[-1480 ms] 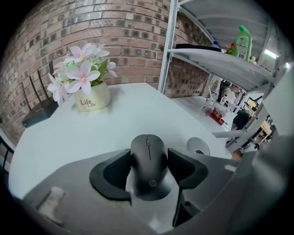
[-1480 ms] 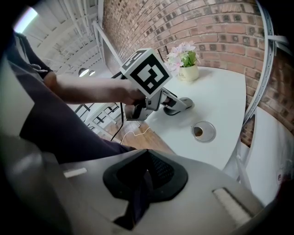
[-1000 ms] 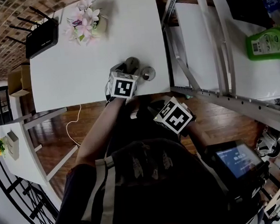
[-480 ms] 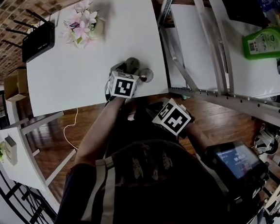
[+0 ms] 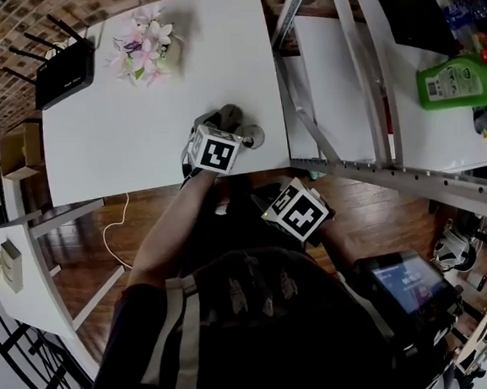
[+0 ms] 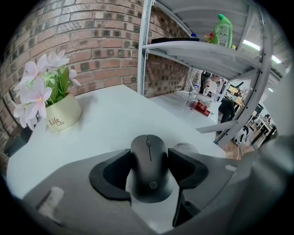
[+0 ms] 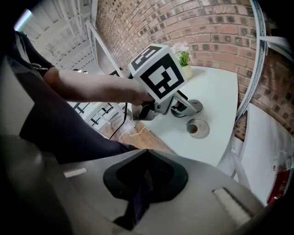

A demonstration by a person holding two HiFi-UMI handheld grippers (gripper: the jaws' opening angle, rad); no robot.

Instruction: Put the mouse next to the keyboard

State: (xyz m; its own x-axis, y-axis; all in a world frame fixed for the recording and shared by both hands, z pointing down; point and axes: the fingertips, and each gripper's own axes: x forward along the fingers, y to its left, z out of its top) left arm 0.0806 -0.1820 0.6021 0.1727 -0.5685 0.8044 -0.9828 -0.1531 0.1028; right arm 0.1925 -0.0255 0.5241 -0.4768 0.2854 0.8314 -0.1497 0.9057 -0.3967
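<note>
Mouse, clamped in left hand-held gripper (over table)

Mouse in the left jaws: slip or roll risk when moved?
Likely rigid and light: small plastic mouse. Smooth rounded sides may slip in the left gripper. Low and broad, so it should slide on the table, not roll.
</note>
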